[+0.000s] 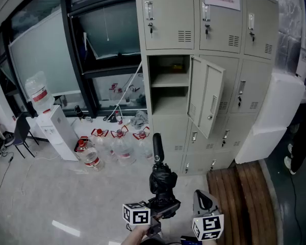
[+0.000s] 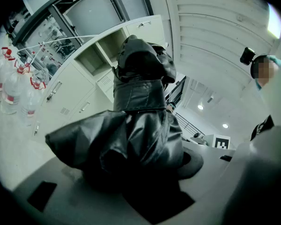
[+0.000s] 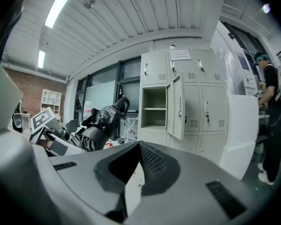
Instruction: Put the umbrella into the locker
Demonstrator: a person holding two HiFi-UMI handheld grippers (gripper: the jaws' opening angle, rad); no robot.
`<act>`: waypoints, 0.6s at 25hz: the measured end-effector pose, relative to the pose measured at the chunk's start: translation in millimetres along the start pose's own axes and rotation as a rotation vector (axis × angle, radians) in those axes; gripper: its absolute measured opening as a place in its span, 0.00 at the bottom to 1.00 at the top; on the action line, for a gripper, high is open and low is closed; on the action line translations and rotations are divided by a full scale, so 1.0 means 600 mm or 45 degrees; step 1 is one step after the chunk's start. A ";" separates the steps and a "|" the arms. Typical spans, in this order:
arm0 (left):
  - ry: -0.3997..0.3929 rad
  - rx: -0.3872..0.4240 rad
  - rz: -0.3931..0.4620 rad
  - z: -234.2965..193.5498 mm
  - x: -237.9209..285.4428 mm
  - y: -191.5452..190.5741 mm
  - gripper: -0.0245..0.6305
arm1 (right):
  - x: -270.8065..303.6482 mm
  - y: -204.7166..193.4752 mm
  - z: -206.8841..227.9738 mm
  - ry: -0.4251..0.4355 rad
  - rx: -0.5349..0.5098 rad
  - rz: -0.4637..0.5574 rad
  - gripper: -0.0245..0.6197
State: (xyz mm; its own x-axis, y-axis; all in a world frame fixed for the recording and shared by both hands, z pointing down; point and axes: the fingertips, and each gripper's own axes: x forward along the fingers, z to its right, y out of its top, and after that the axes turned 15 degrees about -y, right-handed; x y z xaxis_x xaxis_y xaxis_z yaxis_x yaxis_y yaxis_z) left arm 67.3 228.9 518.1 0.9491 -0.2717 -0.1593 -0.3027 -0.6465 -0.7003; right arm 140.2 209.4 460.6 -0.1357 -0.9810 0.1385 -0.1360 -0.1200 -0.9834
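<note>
My left gripper (image 1: 164, 206) is shut on a folded black umbrella (image 1: 162, 179) and holds it upright, handle end up, a little in front of the grey lockers. In the left gripper view the umbrella (image 2: 136, 111) bulges out of the jaws (image 2: 140, 172) and hides most of them. One locker compartment (image 1: 168, 86) stands open, a shelf inside, its door (image 1: 207, 102) swung out to the right. My right gripper (image 1: 200, 196) hovers just right of the umbrella, jaws together and holding nothing. The right gripper view shows the shut gripper (image 3: 138, 149), the umbrella (image 3: 100, 121) at the left and the open locker (image 3: 154, 108) ahead.
Several large water bottles (image 1: 117, 144) stand on the floor left of the lockers, beside a white water dispenser (image 1: 56, 129). A big white block (image 1: 275, 119) leans at the lockers' right end. A wooden pallet (image 1: 239, 198) lies at right, where a person (image 3: 271, 102) stands.
</note>
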 end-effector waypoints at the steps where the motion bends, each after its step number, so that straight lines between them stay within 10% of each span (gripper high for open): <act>1: 0.002 0.002 -0.002 0.002 0.000 -0.003 0.44 | -0.003 -0.001 0.001 -0.003 0.002 0.000 0.04; 15: 0.026 -0.021 -0.012 -0.006 -0.007 -0.008 0.44 | 0.005 -0.008 -0.008 0.039 0.043 -0.018 0.04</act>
State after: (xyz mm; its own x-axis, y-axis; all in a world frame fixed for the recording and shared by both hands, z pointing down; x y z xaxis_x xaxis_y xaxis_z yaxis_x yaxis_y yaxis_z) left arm 64.4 230.3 524.6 0.9499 -0.2802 -0.1385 -0.2954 -0.6605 -0.6902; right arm 136.0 207.9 466.1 -0.1639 -0.9742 0.1552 -0.1052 -0.1392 -0.9847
